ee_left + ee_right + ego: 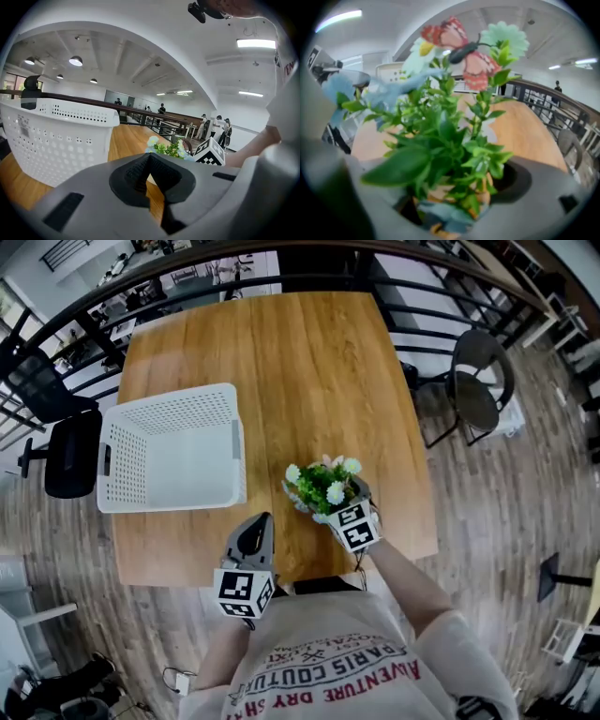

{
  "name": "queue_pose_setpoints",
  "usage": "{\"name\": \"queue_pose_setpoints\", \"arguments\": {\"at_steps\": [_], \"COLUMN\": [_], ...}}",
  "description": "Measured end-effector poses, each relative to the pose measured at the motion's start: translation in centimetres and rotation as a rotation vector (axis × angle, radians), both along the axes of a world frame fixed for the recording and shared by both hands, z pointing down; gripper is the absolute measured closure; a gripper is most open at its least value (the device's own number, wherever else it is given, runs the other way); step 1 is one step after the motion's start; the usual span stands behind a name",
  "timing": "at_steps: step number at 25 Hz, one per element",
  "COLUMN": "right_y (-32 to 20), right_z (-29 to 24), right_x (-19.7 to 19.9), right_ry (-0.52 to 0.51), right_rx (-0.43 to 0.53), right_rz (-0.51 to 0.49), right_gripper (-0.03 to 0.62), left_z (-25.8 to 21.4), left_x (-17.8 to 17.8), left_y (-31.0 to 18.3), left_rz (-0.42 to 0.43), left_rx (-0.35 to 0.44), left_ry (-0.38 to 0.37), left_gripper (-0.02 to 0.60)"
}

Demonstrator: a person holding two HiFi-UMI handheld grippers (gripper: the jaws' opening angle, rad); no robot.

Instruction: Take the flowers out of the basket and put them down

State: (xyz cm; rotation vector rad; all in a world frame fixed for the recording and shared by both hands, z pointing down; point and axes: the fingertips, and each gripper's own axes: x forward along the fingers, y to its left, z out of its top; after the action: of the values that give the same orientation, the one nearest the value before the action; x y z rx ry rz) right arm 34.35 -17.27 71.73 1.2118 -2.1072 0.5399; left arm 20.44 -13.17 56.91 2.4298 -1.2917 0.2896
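Observation:
A bunch of artificial flowers (323, 486) with green leaves, pale blooms and a red butterfly (454, 40) is held in my right gripper (345, 507), which is shut on its base (457, 206) near the table's front edge. The white perforated basket (173, 448) stands to the left on the wooden table (281, 362) and looks empty. My left gripper (251, 545) hangs at the front edge, right of the basket, jaws shut with nothing between them. In the left gripper view the basket (51, 136) fills the left and the flowers (166, 147) show ahead.
A black railing (187, 263) runs behind the table. One dark chair (478, 381) stands at the right, and a black office chair (56, 427) sits at the left. Wooden floor surrounds the table.

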Motion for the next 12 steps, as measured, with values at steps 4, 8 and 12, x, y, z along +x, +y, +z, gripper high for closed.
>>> {"name": "queue_pose_setpoints", "arguments": {"at_steps": [4,8,12], "right_y": [-0.2,-0.3,-0.6], "right_z": [-0.1,-0.8,-3.2], "right_x": [-0.3,-1.0,-1.2], "right_ry": [-0.010,-0.033,-0.076], "right_rx": [0.031,0.073,0.122], "right_rz": [0.017,-0.016,-0.022], "right_gripper": [0.089,0.089,0.088], "left_z": [0.1,-0.1,-0.1], "left_x": [-0.1,-0.7,-0.8], "left_y": [0.8,1.0,0.6], "left_rz": [-0.008,-0.021,-0.021], "left_rx": [-0.021,-0.027,-0.020], "left_ry": [0.027,0.042,0.041], "left_gripper": [0.571,0.571,0.571]}}
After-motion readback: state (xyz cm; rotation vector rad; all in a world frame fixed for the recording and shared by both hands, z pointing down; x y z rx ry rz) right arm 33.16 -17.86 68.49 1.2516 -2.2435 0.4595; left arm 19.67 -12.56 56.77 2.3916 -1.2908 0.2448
